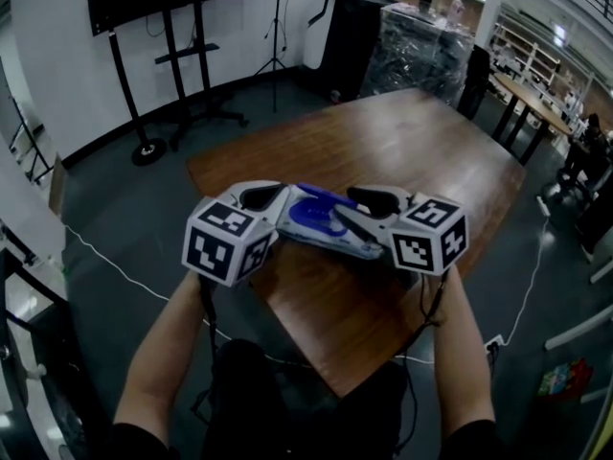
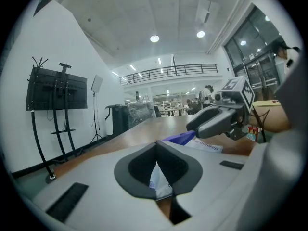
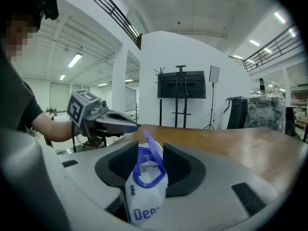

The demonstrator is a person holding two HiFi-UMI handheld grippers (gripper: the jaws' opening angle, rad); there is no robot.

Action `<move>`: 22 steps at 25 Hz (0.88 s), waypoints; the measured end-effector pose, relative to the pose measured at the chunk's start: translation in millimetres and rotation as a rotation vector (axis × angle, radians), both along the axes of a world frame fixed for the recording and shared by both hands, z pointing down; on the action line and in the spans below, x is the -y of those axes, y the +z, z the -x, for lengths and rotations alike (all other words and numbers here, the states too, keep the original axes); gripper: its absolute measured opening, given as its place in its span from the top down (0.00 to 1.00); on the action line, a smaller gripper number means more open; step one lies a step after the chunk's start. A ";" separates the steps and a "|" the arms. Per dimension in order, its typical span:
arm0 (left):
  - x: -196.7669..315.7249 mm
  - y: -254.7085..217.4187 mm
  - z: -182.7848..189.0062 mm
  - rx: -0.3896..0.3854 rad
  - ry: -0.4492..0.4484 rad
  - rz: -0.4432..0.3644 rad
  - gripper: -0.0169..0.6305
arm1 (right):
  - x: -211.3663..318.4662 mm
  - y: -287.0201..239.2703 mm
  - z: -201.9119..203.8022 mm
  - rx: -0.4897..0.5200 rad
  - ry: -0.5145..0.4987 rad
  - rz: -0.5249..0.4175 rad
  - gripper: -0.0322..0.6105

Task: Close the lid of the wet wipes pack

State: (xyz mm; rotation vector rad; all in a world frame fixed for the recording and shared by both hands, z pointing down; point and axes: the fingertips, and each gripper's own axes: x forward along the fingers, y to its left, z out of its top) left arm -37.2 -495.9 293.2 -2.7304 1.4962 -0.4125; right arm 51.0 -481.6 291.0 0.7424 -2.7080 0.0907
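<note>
Over the near end of the wooden surface (image 1: 383, 142), the wet wipes pack (image 1: 330, 240) sits between the two grippers, which face each other from either side. Whether the pack rests on the wood or hangs just above it cannot be told.

The left gripper (image 1: 273, 202) is clamped shut on the pack's thin white end seam; in the left gripper view a fold of film (image 2: 161, 184) is squeezed between the dark pads (image 2: 139, 170). The right gripper (image 1: 356, 204) has its jaws spread wide. In the right gripper view the pack's other end (image 3: 144, 196) lies in the gap between the pads (image 3: 179, 165), which do not pinch it.

The blue lid (image 3: 150, 146) is not yet closed. It stands up and tilts back from the blue-rimmed opening (image 3: 147, 177), rising between the right gripper's jaws. In the head view the lid (image 1: 316, 207) shows as a raised blue flap between the two gripper tips. The person's bare forearms (image 1: 163, 362) reach in from below.
</note>
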 end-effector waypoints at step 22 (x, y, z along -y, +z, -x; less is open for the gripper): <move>2.9 47.3 -36.3 0.226 0.095 0.105 0.96 | -18.3 53.5 4.7 -0.288 -0.024 0.041 0.93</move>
